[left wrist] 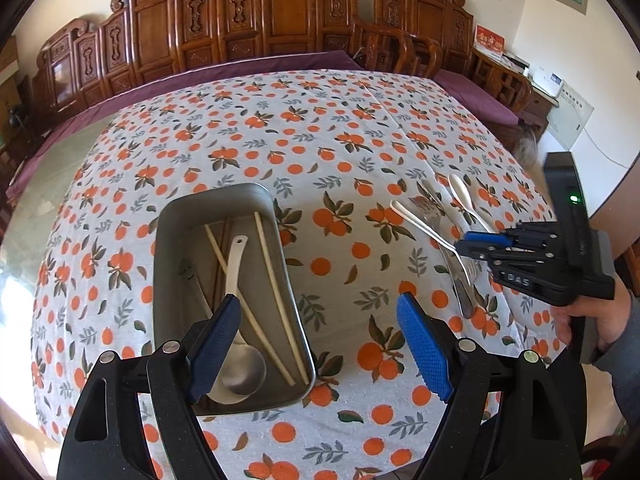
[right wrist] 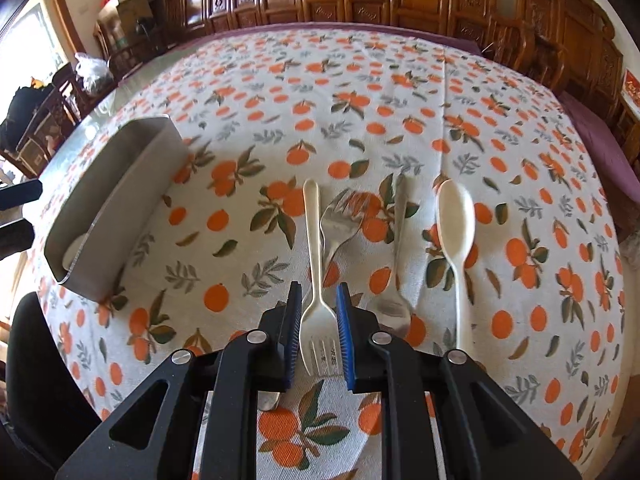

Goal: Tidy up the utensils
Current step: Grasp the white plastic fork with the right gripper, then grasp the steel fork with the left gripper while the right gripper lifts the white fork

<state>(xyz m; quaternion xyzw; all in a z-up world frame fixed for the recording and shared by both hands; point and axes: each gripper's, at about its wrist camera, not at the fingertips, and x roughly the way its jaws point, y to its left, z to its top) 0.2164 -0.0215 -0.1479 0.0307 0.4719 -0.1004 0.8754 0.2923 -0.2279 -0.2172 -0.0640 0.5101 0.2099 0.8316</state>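
A metal tray [left wrist: 176,240] holds pale chopsticks [left wrist: 276,296], a white spoon [left wrist: 234,256] and a metal spoon [left wrist: 240,372]. My left gripper [left wrist: 317,298] hangs wide open over the tray's near right corner, with nothing between its pads. To the right, loose utensils lie on the cloth: a white fork [right wrist: 314,232], a metal fork [right wrist: 340,218], a metal spoon [right wrist: 394,308] and a white spoon [right wrist: 456,216]. My right gripper [right wrist: 319,286] [left wrist: 462,242] is low over the white fork. Its jaws are narrowly apart with the fork's head between them. The pads do not visibly press on it.
An orange-print tablecloth [right wrist: 360,80] covers the table. The tray [right wrist: 120,184] stands left of the loose utensils. Carved wooden chairs [left wrist: 280,12] line the far side. A person's hand [left wrist: 600,320] holds the right gripper's handle.
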